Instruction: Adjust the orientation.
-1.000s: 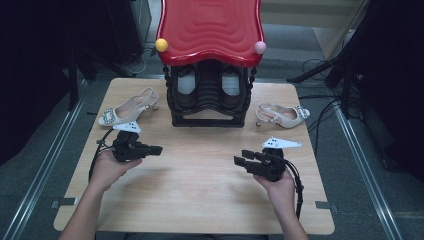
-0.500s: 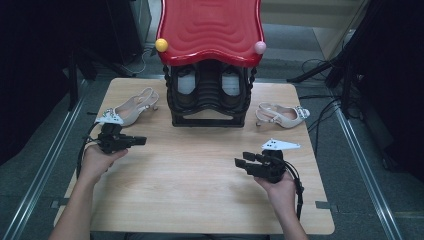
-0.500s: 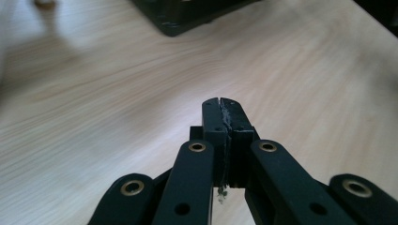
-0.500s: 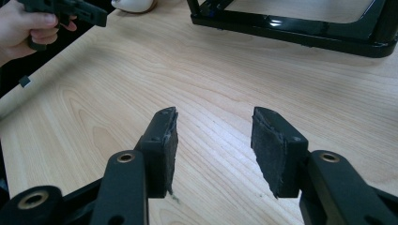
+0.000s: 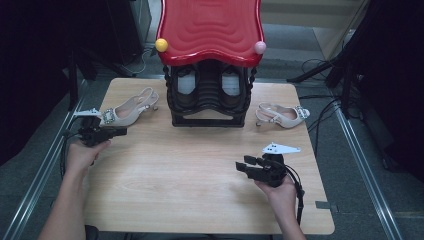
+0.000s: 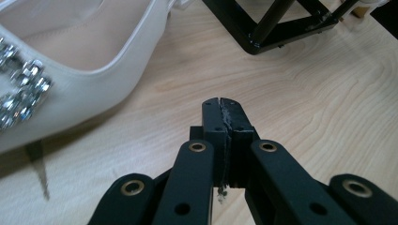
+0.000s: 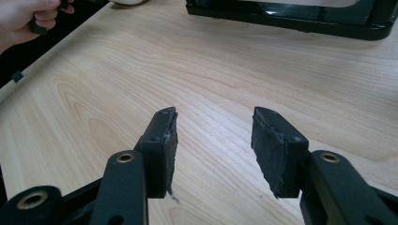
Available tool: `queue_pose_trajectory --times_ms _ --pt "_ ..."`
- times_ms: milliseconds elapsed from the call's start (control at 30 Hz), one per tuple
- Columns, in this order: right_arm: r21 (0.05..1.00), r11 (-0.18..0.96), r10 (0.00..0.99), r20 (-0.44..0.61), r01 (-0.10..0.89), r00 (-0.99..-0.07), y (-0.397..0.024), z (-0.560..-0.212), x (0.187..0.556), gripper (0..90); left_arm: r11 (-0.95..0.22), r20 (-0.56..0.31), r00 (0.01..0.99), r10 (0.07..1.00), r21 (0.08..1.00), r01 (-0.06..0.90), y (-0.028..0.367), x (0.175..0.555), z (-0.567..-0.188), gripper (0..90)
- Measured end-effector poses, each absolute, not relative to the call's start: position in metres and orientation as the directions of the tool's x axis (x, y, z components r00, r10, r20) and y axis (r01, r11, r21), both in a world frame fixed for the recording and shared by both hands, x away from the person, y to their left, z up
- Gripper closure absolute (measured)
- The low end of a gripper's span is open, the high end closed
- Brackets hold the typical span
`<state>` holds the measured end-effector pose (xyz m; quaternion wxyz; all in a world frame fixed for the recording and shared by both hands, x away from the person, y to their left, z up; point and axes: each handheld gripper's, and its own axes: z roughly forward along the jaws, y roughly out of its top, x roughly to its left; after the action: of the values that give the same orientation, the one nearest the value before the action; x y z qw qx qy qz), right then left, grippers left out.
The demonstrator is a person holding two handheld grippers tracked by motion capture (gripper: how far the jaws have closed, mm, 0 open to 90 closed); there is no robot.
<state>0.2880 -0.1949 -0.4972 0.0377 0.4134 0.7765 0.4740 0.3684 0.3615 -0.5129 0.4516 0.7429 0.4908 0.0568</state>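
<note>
Two beige heeled shoes with jewelled buckles lie on the wooden table [image 5: 200,165]. The left shoe [image 5: 131,109] [image 6: 70,70] is at the back left; the right shoe [image 5: 282,115] is at the back right. Between them stands a black shoe rack [image 5: 209,100] [image 6: 281,28] with a red wavy top [image 5: 210,27]. My left gripper [image 5: 120,132] [image 6: 221,104] is shut with nothing in it, low over the table just in front of the left shoe's toe. Over the front right of the table my right gripper [image 5: 243,166] [image 7: 213,126] is open with only bare wood between its pads.
A yellow ball [image 5: 161,44] and a pink ball [image 5: 260,47] sit at the red top's front corners. Metal rails [image 5: 360,150] run along both table sides, with cables [image 5: 320,107] on the floor at the right. The other hand [image 7: 28,18] appears far off in the right gripper view.
My left hand and gripper have moved left and slightly back, towards the left shoe's toe. The right gripper has stayed where it was.
</note>
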Motion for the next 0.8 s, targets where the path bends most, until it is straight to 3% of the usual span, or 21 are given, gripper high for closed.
queue_pose_trajectory --times_ms 233,633,800 --pt "0.761 0.186 0.698 0.343 0.621 -0.629 -0.204 -0.499 0.284 51.6 -0.083 -0.379 0.441 0.814 0.675 0.733 0.367 0.387 -0.534 90.0" --pt "0.766 0.156 0.717 0.346 0.623 -0.605 -0.213 -0.5 0.283 51.6 -0.045 -0.384 0.403 0.831 0.675 0.736 0.383 0.406 -0.546 90.0" --pt "0.764 0.155 0.724 0.344 0.626 -0.599 -0.217 -0.501 0.284 51.6 -0.082 -0.323 0.404 0.856 0.686 0.723 0.382 0.406 -0.544 90.0"
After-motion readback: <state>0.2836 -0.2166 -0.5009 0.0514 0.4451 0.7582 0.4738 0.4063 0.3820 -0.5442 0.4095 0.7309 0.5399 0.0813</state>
